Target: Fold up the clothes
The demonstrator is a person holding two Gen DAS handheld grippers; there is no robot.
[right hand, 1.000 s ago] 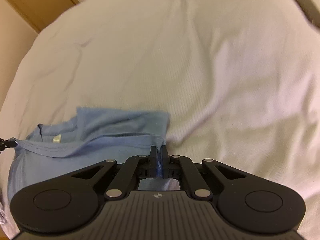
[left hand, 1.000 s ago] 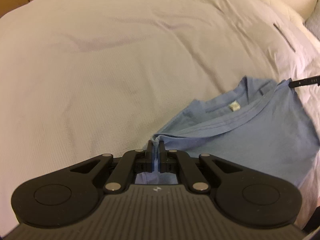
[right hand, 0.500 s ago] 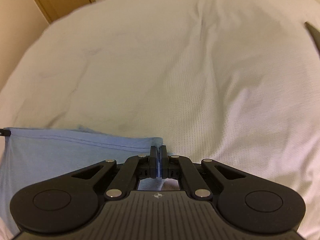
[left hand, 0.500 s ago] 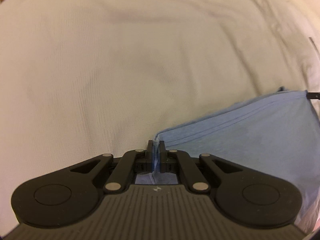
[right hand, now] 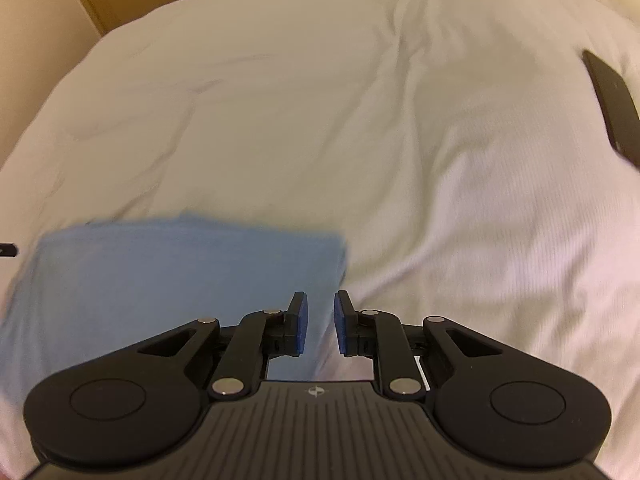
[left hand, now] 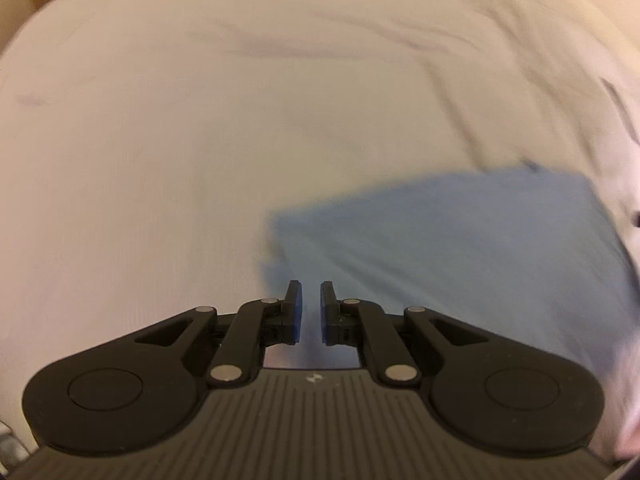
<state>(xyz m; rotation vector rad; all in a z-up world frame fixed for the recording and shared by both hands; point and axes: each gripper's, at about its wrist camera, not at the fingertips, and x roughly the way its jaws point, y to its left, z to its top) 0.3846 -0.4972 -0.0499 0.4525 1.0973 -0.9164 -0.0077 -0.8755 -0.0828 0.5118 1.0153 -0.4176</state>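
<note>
In the left wrist view, the left gripper (left hand: 311,306) stands with its jaws parted by a narrow gap, having just been opening, and nothing is pinched between the blue pads. The blue shirt (left hand: 460,248) lies folded flat on the white bed cover (left hand: 180,140), spreading ahead and to the right of the fingertips; its near left corner lies just beyond them.

In the right wrist view, the right gripper (right hand: 319,322) also shows parted jaws that have just been opening, with no cloth clamped. The blue shirt (right hand: 180,276) lies ahead and to the left, its right edge passing under the gap. A dark flat object (right hand: 614,108) rests near the cover's right edge.
</note>
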